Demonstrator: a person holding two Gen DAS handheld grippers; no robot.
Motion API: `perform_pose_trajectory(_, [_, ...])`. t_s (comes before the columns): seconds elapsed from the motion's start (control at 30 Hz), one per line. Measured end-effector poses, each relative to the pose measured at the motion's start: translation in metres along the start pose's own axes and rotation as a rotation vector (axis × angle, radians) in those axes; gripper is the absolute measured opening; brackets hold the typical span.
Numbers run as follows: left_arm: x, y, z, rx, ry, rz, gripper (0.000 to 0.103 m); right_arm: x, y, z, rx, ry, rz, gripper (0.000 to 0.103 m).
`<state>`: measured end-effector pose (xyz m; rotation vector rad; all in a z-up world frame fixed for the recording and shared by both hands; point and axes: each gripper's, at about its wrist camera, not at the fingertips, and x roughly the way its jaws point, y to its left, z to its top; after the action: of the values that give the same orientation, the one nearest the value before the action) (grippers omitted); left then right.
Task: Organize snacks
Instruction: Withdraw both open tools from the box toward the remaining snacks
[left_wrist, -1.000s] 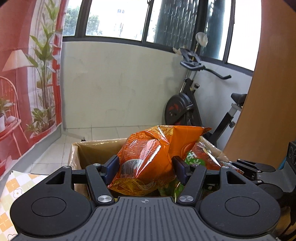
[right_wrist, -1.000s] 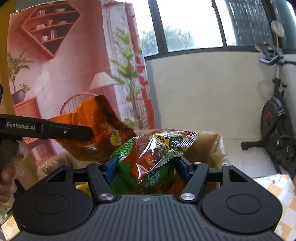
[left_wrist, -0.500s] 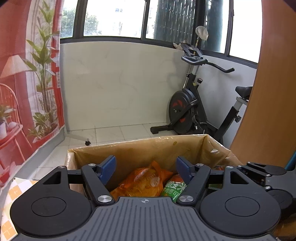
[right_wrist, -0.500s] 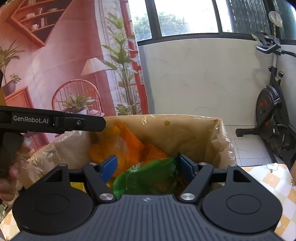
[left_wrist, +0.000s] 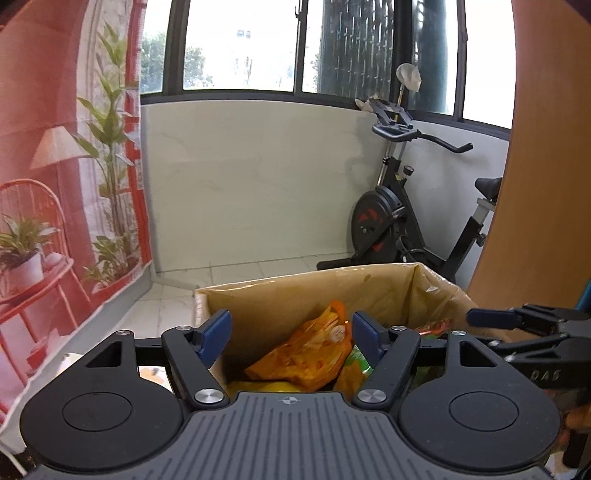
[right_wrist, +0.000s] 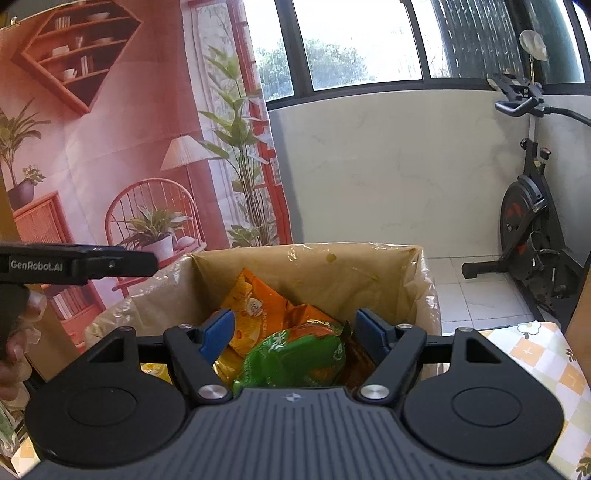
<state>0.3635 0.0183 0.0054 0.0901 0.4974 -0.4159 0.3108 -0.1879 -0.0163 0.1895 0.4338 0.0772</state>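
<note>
A cardboard box (right_wrist: 388, 273) lined with clear plastic film fills the lower middle of both views. Inside it, in the right wrist view, an orange snack bag (right_wrist: 258, 310) leans against the far left inner wall, and a green snack bag (right_wrist: 295, 354) lies in front of it, nearer the camera. In the left wrist view the orange snack bag (left_wrist: 310, 350) sits at lower centre, with a sliver of the green snack bag (left_wrist: 358, 360) at its right and something yellow below it, too cut off to name.

The left tool (left_wrist: 290, 332) stands wide above the box with nothing between its blue pads; its jaws have just been opening. The right tool (right_wrist: 291, 330) is likewise wide and empty, jaws just opened, the green bag lying loose below them.

Each tool's body hides the near wall of the box and the lower parts of the bags. The box floor cannot be seen. At the lower right of the right wrist view a corner of the bench (right_wrist: 546, 354), with its checked cloth, shows. An exercise bike (left_wrist: 399, 221) stands behind, partly cut by a wooden panel.
</note>
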Motion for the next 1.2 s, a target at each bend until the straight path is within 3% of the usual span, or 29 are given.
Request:
perform_pose_trajectory(0.37, [-0.05, 0.011, -0.012, 0.013, -0.028, 0.062, 0.074, -0.042, 0.005, -0.013, 0.016, -0.042, 0.002, 0.075])
perform_pose_trajectory(0.7, [-0.065, 0.006, -0.059, -0.017, 0.02, 0.012, 0.074, -0.074, -0.001, -0.047, 0.05, -0.034, -0.009, 0.075])
perform_pose_trajectory(0.9, [-0.06, 0.0, -0.096, -0.051, 0.076, -0.025, 0.074, -0.08, -0.002, -0.081, 0.031, 0.023, -0.028, 0.075])
perform_pose_trajectory(1.2, [-0.036, -0.012, -0.146, -0.19, 0.175, -0.074, 0.074, -0.075, -0.019, -0.13, 0.078, 0.145, -0.053, 0.075])
